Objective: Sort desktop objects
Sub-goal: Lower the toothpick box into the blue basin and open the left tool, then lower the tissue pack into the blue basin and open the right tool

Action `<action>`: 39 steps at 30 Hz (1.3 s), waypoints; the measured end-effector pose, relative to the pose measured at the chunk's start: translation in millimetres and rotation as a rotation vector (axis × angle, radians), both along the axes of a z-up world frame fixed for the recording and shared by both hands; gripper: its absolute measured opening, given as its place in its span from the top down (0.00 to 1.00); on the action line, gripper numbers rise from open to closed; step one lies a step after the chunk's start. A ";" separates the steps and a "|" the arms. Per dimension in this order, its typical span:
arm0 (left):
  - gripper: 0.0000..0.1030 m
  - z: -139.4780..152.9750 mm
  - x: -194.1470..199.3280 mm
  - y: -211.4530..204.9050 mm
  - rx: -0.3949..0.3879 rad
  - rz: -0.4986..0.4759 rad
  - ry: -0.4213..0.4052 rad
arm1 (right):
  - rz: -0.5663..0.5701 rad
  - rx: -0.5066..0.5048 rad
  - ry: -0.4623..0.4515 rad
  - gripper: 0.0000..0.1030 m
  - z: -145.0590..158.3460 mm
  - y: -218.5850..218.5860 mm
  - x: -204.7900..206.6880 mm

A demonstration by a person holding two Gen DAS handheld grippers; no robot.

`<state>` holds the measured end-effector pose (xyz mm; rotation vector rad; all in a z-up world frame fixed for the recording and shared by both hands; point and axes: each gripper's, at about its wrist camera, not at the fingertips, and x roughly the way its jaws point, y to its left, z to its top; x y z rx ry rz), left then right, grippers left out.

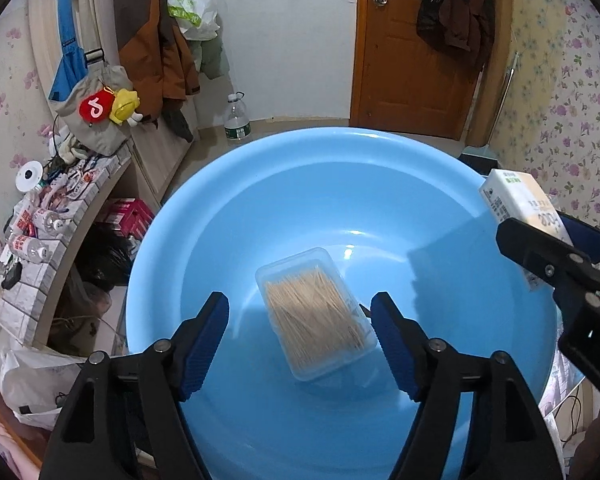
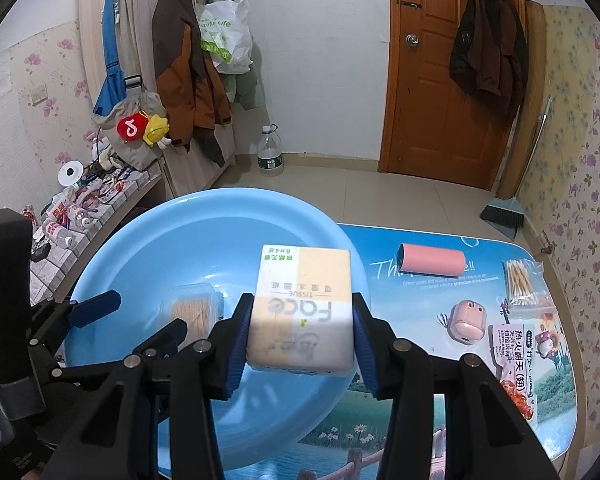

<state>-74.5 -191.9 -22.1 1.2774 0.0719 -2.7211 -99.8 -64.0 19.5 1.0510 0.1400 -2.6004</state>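
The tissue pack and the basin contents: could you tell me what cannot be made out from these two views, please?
- Tissue pack: right wrist view, its sides are covered by the right gripper fingers; left wrist view, the frame edge cuts it off.
- Toothpick box: right wrist view, blurred and partly behind the left gripper, which is open.
- Snack packet: its lower end is hidden behind the gripper's arm.
- Blue basin: near rim hidden by grippers.

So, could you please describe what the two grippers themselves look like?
Both look alike. The left gripper and right gripper have matte black plastic linkage arms joined by round silver rivets. Each arm ends in a blue finger pad with a ribbed face. A black boxy body sits behind the linkages. No cables, sleeves or hands are visible.
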 end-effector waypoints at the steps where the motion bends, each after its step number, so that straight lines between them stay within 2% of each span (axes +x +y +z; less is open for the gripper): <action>1: 0.30 0.6 0.0 -0.3 -0.002 -0.002 0.003 | -0.001 0.000 0.001 0.54 0.0 0.3 0.0; 9: 0.30 6.7 4.6 -1.1 -0.007 -0.006 0.025 | 0.000 -0.001 0.001 0.54 0.6 -0.1 -0.4; 17: 0.30 25.8 23.2 0.1 -0.033 -0.004 0.085 | 0.001 0.002 0.013 0.54 4.9 -1.4 6.8; 18: 0.29 29.6 26.4 -1.8 -0.029 0.002 0.096 | 0.002 0.002 0.015 0.54 5.5 -1.3 8.1; 21: 0.16 43.5 36.7 -7.6 -0.019 0.020 0.130 | 0.003 0.004 0.018 0.54 7.3 -2.5 11.3; 23: 0.04 51.0 42.3 -8.6 -0.037 0.025 0.152 | 0.004 0.003 0.018 0.54 9.3 -3.2 12.1; 25: 0.01 60.5 50.8 -6.9 -0.069 0.012 0.189 | 0.006 0.003 0.017 0.54 10.2 -4.2 13.2; 33: 0.00 76.7 77.9 -0.5 -0.061 -0.023 0.235 | 0.006 0.012 0.032 0.54 17.5 -8.0 25.8; 39: 0.00 75.1 91.2 -1.9 -0.031 -0.022 0.235 | 0.005 0.001 0.039 0.54 22.2 -7.8 35.6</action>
